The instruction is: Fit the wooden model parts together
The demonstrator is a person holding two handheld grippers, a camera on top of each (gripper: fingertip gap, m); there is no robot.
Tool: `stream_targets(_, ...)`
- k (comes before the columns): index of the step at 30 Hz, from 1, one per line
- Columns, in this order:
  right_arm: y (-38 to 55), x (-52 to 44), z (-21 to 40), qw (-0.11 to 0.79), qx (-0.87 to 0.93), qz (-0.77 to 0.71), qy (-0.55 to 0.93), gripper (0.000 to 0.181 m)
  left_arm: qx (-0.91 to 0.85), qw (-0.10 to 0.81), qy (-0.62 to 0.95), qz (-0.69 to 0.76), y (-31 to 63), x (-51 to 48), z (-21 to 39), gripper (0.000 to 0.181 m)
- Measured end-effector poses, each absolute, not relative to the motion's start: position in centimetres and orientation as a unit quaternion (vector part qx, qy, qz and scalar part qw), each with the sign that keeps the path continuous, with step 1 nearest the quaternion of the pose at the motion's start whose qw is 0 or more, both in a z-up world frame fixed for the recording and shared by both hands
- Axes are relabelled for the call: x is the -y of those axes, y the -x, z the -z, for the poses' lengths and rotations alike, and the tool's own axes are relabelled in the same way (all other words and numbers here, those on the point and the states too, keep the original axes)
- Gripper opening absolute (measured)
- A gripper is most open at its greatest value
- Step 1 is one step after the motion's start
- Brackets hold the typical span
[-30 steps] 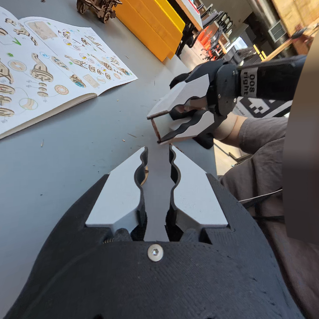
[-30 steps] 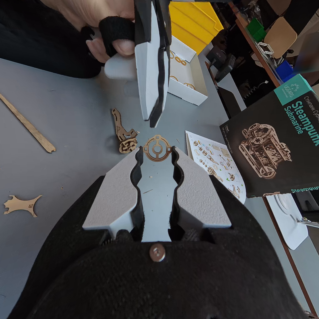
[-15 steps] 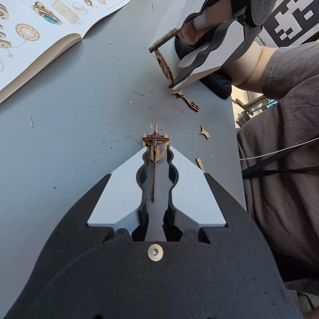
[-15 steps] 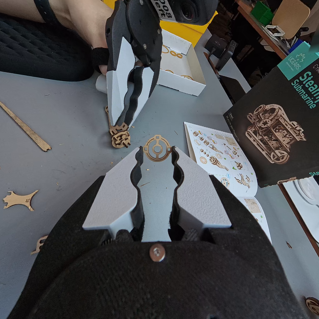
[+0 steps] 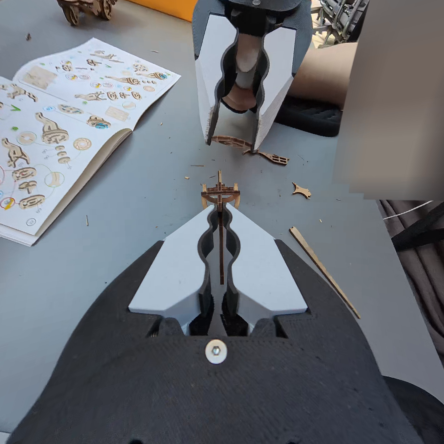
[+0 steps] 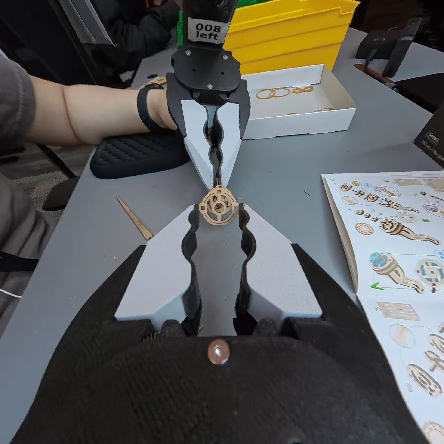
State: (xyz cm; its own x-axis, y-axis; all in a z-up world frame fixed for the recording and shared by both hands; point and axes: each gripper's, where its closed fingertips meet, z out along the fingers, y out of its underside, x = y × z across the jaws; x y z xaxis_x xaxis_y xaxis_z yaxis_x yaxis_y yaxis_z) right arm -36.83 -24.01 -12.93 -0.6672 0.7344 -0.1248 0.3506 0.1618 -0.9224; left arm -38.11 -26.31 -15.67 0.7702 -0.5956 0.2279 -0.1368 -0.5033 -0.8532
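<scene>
Left gripper (image 5: 219, 206): your jaws pinch the lever assembly (image 5: 220, 192) edge-on.
Right gripper (image 6: 219, 208): you're clamping the round disc (image 6: 218, 208), facing the left one.

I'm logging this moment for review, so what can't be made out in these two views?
- Left wrist view: a blur patch covers the upper right.
- Left wrist view: the wooden vehicle model is cut by the top edge.
- Right wrist view: the round wooden part hides the assembled wooden piece behind it.

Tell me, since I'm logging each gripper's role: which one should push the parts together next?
Right, probably. The right gripper holds the ring face-on to the left gripper's edge-gripped assembly, which looks better as the anchor.
</scene>
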Motion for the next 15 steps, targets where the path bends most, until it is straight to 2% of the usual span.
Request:
stream_targets(5,36.8,24.2,11.9,0.172,0.722,-0.57,0.351,0.032,-0.259,0.482,0.815,0.189,37.5,26.1,14.9,0.001)
stream_targets(15,36.4,25.1,12.4,0.179,0.743,-0.557,0.325,0.032,-0.287,0.506,0.796,0.165,36.6,26.3,14.0,0.0)
